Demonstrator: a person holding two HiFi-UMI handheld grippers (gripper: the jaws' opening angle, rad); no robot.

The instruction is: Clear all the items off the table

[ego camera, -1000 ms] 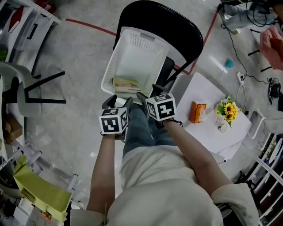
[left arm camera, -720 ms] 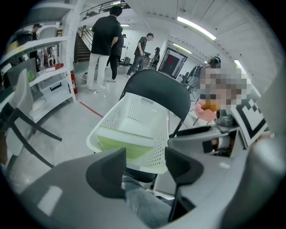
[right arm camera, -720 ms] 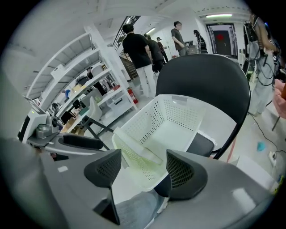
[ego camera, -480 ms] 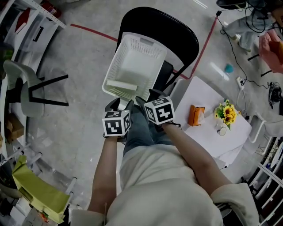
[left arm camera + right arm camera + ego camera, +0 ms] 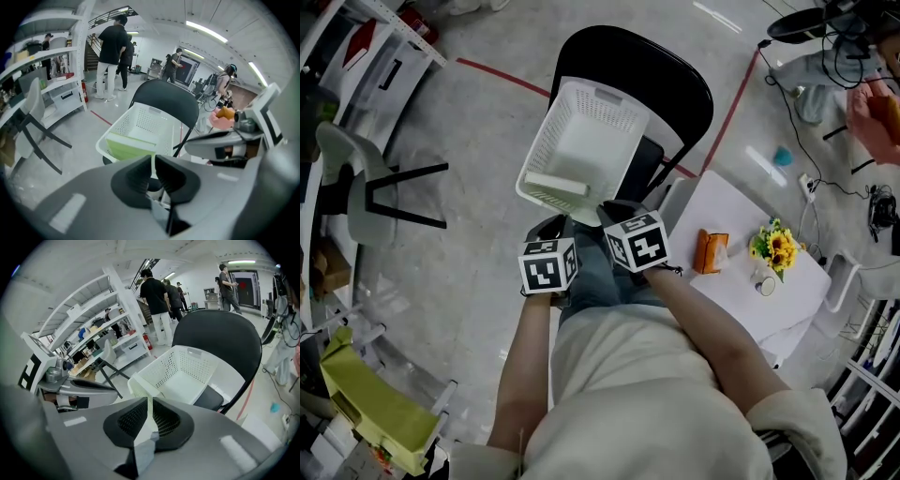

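Nearest, the left gripper (image 5: pixel 153 165) has its ribbed black pads almost together, with only a thin pale strip of the basket's rim between them. The right gripper (image 5: pixel 150 411) likewise pinches the thin white plastic wall between its grid-textured pads. Both sets of jaws have just been closing and now clamp that near rim. Each gripper carries a white cube with square black markers, the left cube (image 5: pixel 548 265) just beside the right cube (image 5: pixel 638 241).

The basket (image 5: pixel 598 141) is rectangular white plastic with rounded corners and walls perforated in small holes. It rests on the seat of a black chair (image 5: pixel 675 70) with a curved, smooth back. A flat, pale green box (image 5: pixel 129 147) leans against the basket's near wall.

To the right stands a small white table (image 5: pixel 722 202) with a smooth top. On it are an orange carton (image 5: pixel 710 251), upright near the middle, a bunch of yellow sunflowers (image 5: pixel 772 246) and, just beside them, a small round object (image 5: pixel 763 284) too small to identify.

Beyond lies a glossy grey floor (image 5: pixel 478 122) marked with red tape.
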